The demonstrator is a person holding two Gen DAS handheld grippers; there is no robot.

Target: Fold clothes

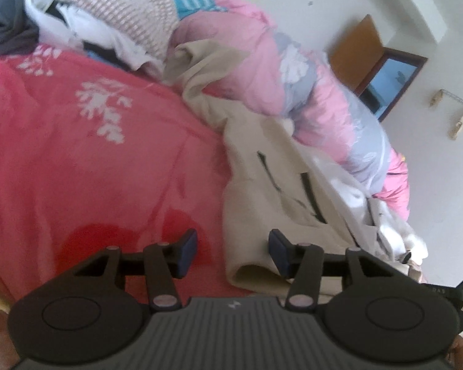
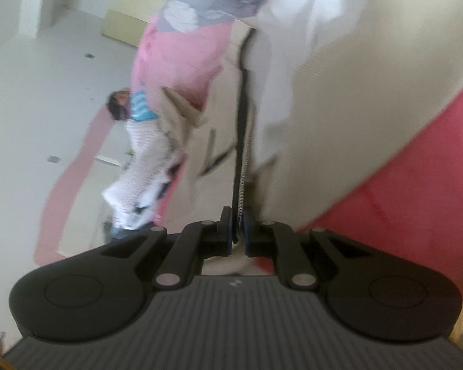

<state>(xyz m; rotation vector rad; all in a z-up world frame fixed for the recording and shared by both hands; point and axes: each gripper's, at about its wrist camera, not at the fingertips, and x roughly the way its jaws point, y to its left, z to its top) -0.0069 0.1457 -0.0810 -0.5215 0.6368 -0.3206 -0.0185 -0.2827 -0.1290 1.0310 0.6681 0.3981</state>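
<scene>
A red blanket [image 1: 86,160] with white leaf prints covers the bed and fills the left wrist view from 9 to 6 o'clock. A pink and grey quilt [image 1: 293,71] is bunched along it toward 1 o'clock, with a pile of clothes [image 1: 117,15] at 11 o'clock. The beige jacket [image 1: 262,191] lies on the blanket at centre, stretching toward 4 o'clock beside the quilt. The left claw [image 1: 233,254] is released, one pad over the blanket, the other over the jacket hem. The right claw [image 2: 238,231] is clenched on the jacket's zipper [image 2: 241,141] edge, which runs taut toward 12 o'clock.
</scene>
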